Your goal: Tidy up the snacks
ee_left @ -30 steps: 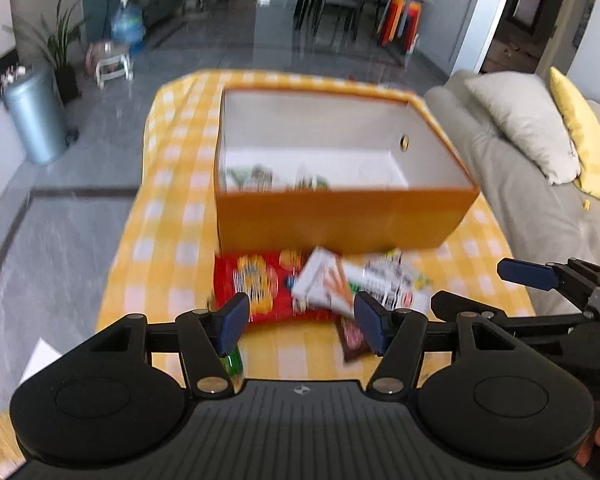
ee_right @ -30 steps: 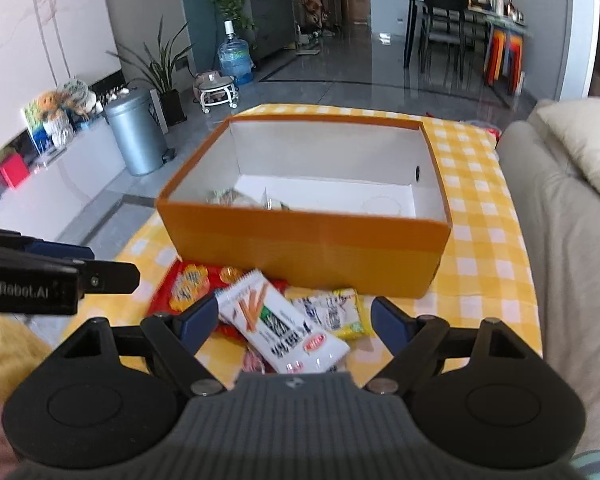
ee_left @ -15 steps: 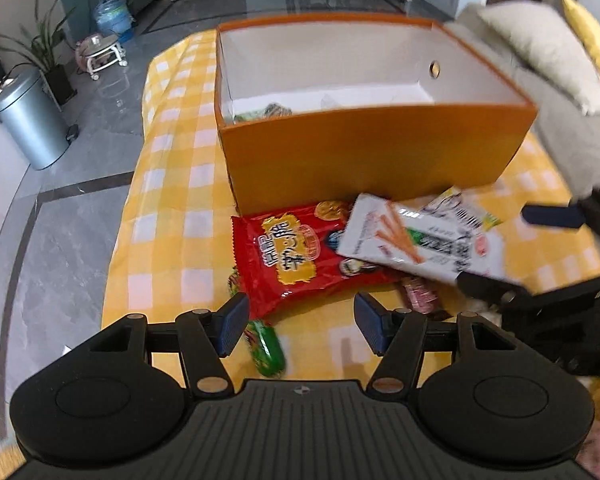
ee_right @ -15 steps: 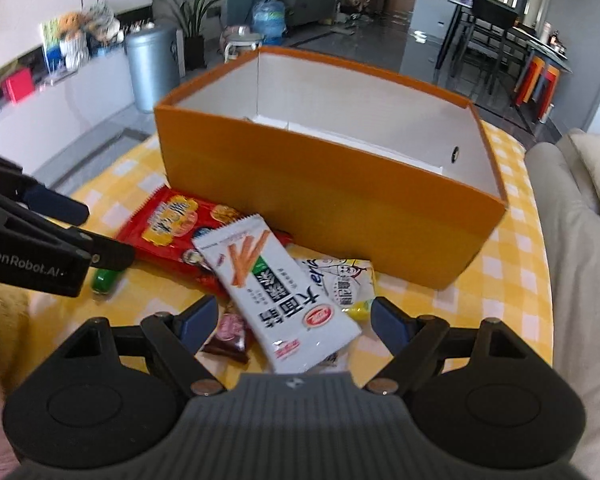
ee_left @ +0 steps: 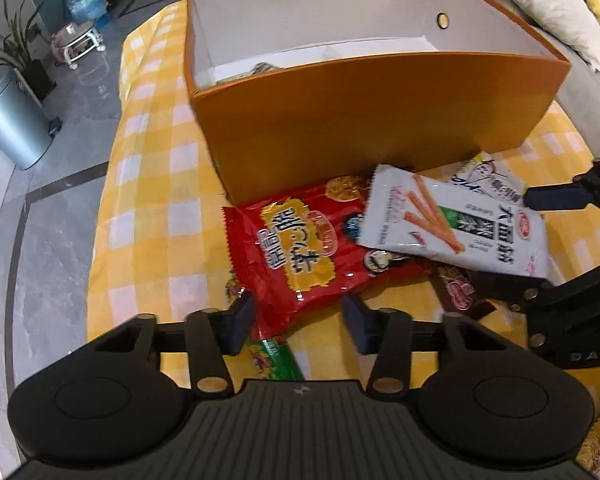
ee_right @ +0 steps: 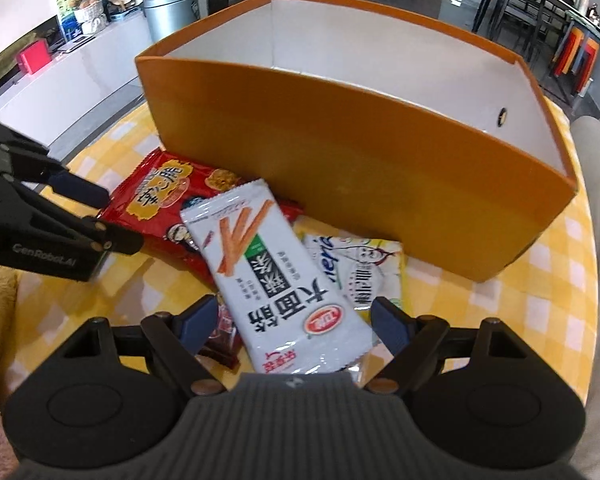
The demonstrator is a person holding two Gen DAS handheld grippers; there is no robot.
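We are at the pick-up step, with several snacks lying on the checked cloth [ee_left: 148, 208] before the orange box [ee_left: 372, 120]. Our left gripper [ee_left: 298, 316] is closing its jaws around the near edge of the red snack bag [ee_left: 300, 248], not yet pressing it. Our right gripper [ee_right: 292, 320] stands wide open astride the white stick-snack pack [ee_right: 276, 280]. Next, each should likely pinch its packet firmly, then lift it over the box wall.

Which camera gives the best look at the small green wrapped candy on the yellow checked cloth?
The left wrist view: the small green wrapped candy lies by the near edge of the red snack bag, partly under the left tool. The right wrist view does not show it.
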